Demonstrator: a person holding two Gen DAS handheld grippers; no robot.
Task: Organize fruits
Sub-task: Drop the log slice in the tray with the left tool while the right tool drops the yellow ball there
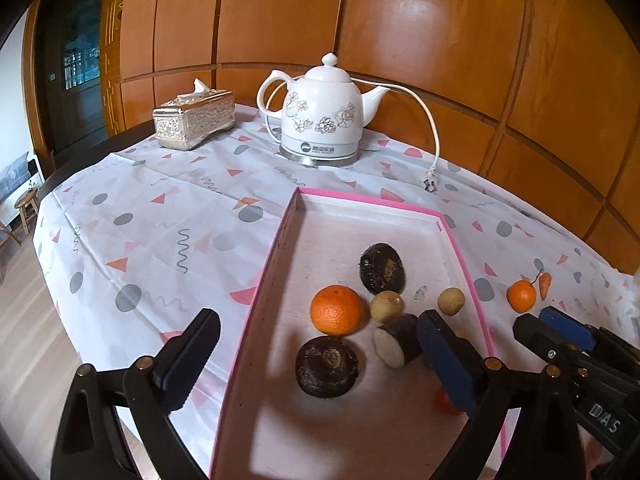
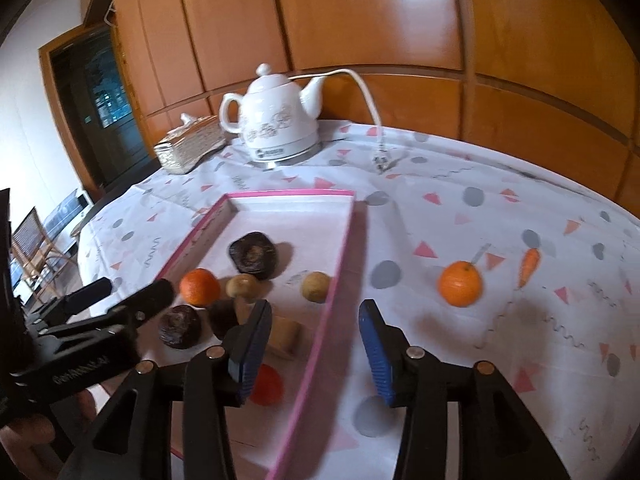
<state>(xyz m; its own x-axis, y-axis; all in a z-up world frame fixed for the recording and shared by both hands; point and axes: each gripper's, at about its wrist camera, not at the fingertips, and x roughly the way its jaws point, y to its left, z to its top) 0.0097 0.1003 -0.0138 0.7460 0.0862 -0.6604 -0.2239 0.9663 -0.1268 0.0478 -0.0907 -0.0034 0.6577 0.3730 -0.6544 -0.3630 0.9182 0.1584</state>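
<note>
Next up, by the look of it: the loose tangerine (image 2: 459, 283), right of centre in the right wrist view, on the bench (image 2: 500, 208) outside the pink-rimmed tray (image 2: 320, 344). Best approached from above with the right claw (image 2: 316, 354), spread wide and empty, straddling the widest part, then closed gently. Left claw (image 1: 320, 354) also spread, empty, over the tray. Glossy orange skin, round, short stem; small carrot (image 2: 529, 265) just beside. 1 tangerine (image 1: 337, 311) already in the tray.
</note>
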